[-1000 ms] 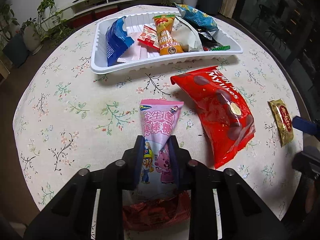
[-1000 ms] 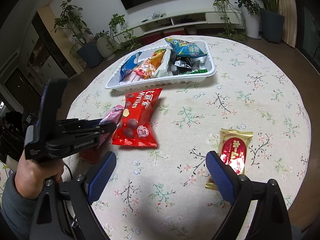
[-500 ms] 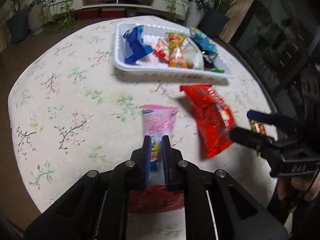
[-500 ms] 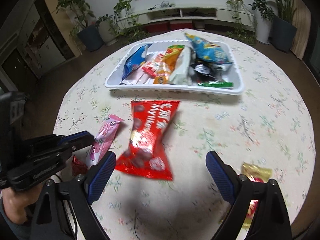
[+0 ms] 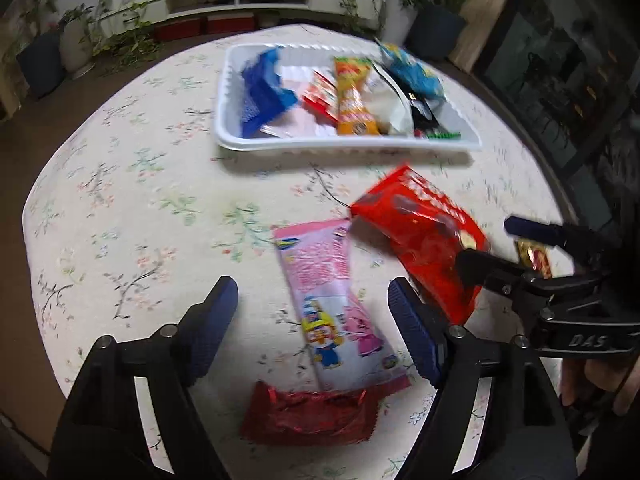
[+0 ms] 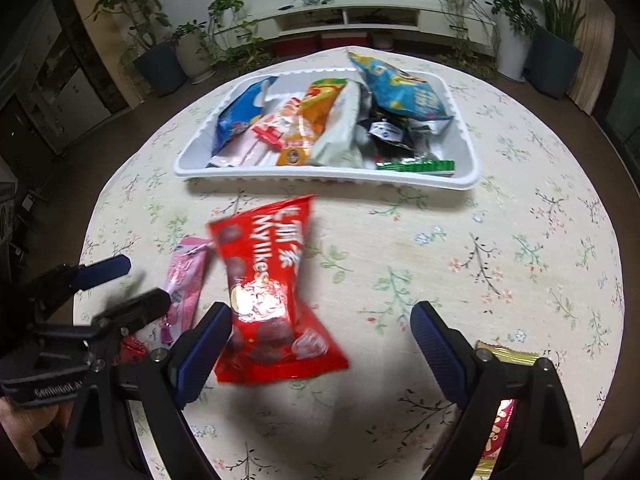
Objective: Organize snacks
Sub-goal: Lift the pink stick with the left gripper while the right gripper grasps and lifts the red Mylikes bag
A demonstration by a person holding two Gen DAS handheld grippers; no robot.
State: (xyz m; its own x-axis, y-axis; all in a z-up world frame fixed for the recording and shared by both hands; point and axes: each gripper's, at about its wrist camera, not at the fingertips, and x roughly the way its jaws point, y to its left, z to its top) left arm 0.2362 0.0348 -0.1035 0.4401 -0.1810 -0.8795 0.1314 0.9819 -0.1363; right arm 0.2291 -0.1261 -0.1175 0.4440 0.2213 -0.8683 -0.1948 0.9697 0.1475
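A pink snack packet lies flat on the flowered tablecloth between the fingers of my left gripper. The jaws are opening and neither pad touches it. Its near end overlaps a small red foil packet. My right gripper hangs open over a big red Mylikes bag, which lies nearer its left finger. A gold packet shows beside its right finger. The white tray at the back holds several snacks. Each gripper shows in the other's view: left gripper, right gripper.
The round table's edge curves close on every side, with dark floor beyond. Potted plants and a low white shelf stand behind the tray. A hand holds the left gripper at the lower left.
My left gripper was shut on the pink packet; its jaws have spread and the packet lies loose. My right gripper has shifted left, from over the gold packet to over the red bag.
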